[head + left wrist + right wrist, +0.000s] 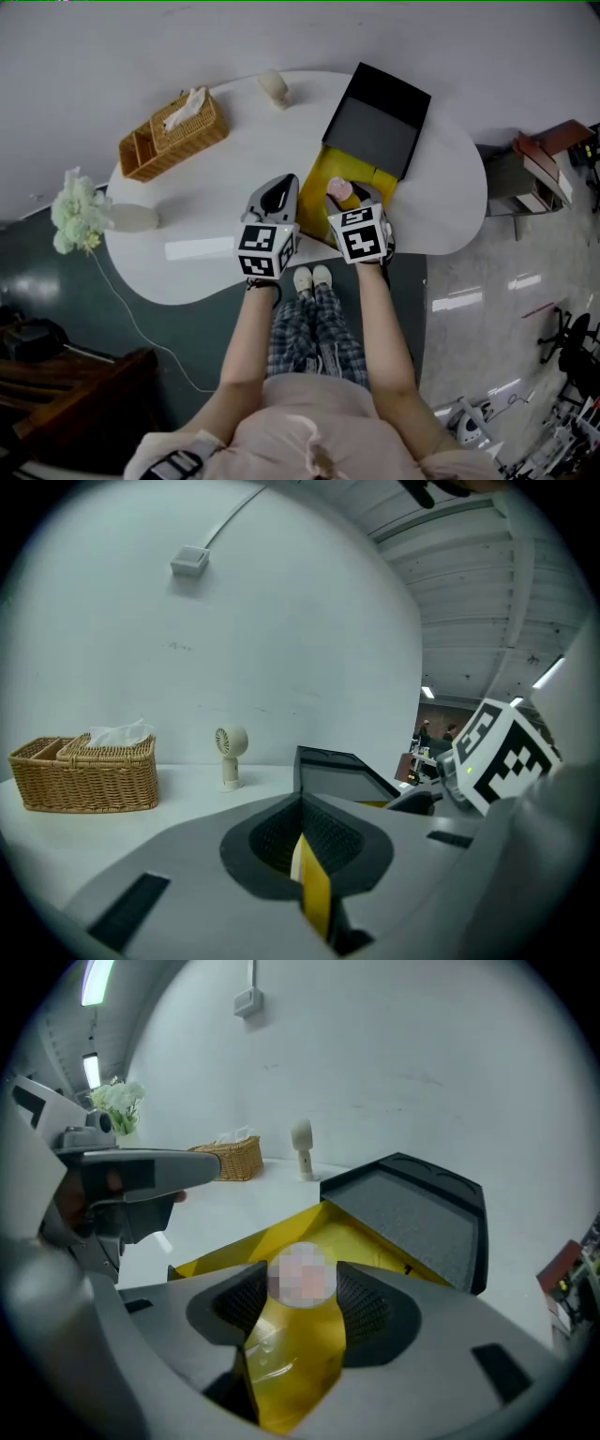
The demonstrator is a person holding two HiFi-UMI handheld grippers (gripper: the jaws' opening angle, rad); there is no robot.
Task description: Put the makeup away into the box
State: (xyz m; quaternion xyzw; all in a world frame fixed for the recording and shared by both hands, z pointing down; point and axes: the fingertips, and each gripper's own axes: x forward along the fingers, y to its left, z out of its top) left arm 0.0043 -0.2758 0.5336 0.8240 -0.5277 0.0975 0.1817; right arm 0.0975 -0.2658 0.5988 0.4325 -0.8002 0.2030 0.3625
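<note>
Right gripper [305,1283] clamped on round pink makeup item [338,190], over yellow box [321,176] interior, centre-right of head view. Left gripper [278,187] jaws together, empty, beside box. Risk: early release, item strikes box wall, bounces onto table [187,253].

White rounded counter [211,183] bore a wicker basket [173,134] far left, a small fan [274,88] far centre, an open box [373,131] right, and a flower vase [131,218] near left.

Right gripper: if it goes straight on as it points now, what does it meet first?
Probably the yellow inside of the open box, seen just beyond the right gripper. The round pink item it holds would touch first; depth is unclear.
</note>
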